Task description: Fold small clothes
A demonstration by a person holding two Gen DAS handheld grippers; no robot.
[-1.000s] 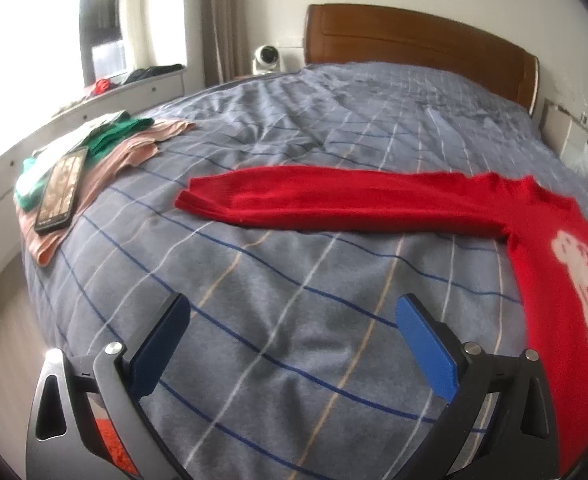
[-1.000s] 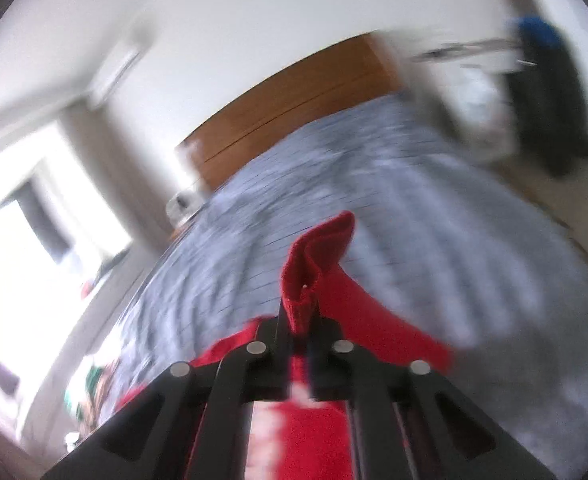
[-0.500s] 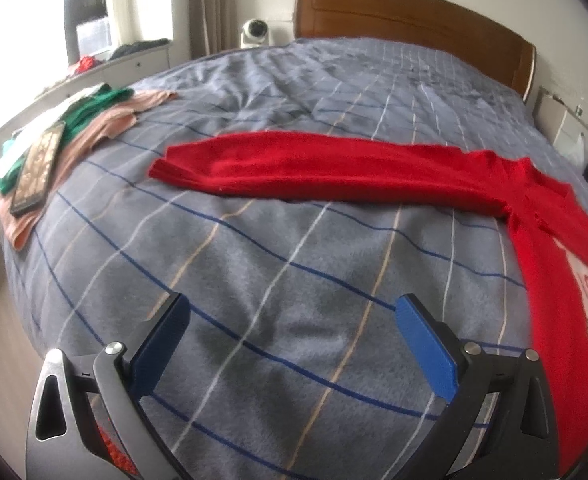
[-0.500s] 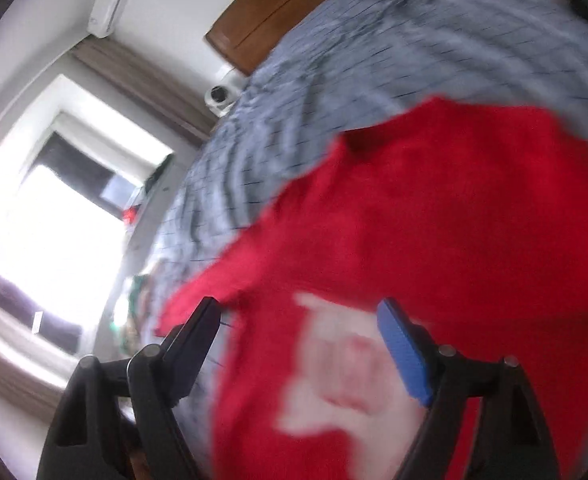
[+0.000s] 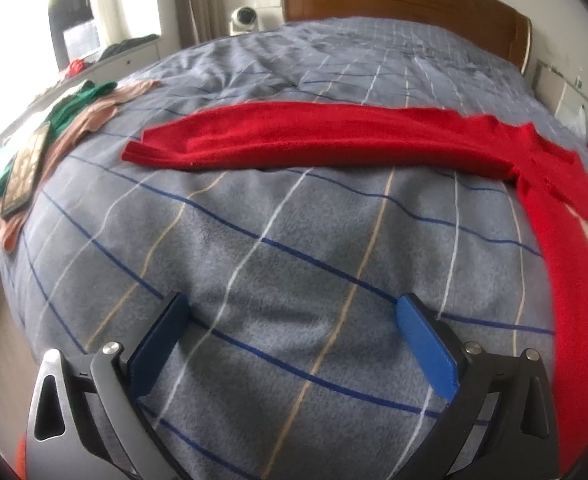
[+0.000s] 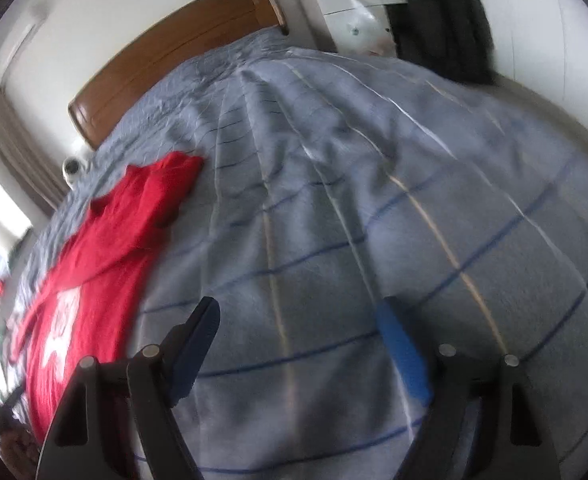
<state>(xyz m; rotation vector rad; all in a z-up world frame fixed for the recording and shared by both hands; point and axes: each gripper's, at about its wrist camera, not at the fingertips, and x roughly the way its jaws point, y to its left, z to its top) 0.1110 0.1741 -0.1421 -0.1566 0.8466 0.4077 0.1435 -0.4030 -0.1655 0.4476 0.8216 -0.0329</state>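
So your left hand-held gripper (image 5: 292, 328) and right hand-held gripper (image 6: 299, 338) were wide apart, holding nothing. You could have pinched the red sweater's (image 5: 565, 240) long sleeve (image 5: 294, 140) near its end. Then you could have laid it flat across.

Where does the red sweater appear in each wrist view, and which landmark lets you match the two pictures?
Left wrist view: the red sweater stretches a sleeve across the middle, with its body down the right edge.
Right wrist view: the red sweater lies at the left, running from upper middle to lower left.
Shared landmark: the wooden headboard behind the bed.
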